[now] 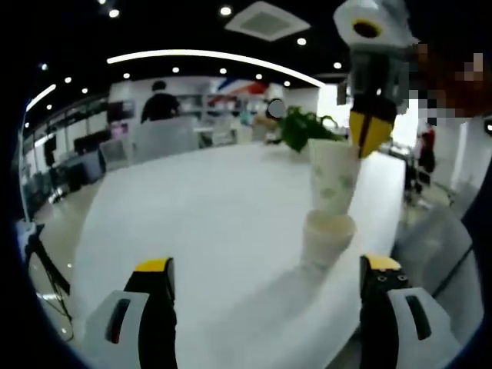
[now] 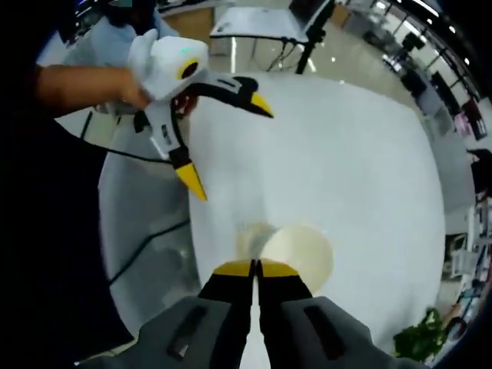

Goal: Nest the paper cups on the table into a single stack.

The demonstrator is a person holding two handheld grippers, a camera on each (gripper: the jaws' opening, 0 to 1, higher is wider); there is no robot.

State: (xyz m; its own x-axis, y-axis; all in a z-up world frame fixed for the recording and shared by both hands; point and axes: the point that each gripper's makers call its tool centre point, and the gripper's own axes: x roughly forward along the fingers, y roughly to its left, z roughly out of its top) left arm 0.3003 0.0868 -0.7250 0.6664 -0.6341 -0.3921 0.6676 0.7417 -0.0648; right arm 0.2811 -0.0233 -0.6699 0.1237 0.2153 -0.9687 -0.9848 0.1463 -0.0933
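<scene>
Right claw (image 2: 255,267) pinches upper cup (image 1: 333,178) rim above lower cup (image 1: 326,238).

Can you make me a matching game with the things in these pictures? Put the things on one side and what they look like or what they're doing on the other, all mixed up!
Things:
1. left gripper
2. right gripper
3. lower paper cup
4. plant

States:
A. green leaves at the far end of the white table
B. jaws spread wide apart, nothing between them
C. stands on the table with the upper paper cup right over it
D. yellow-tipped jaws closed on the rim of the upper paper cup

Pairs: 1-B, 2-D, 3-C, 4-A
</scene>
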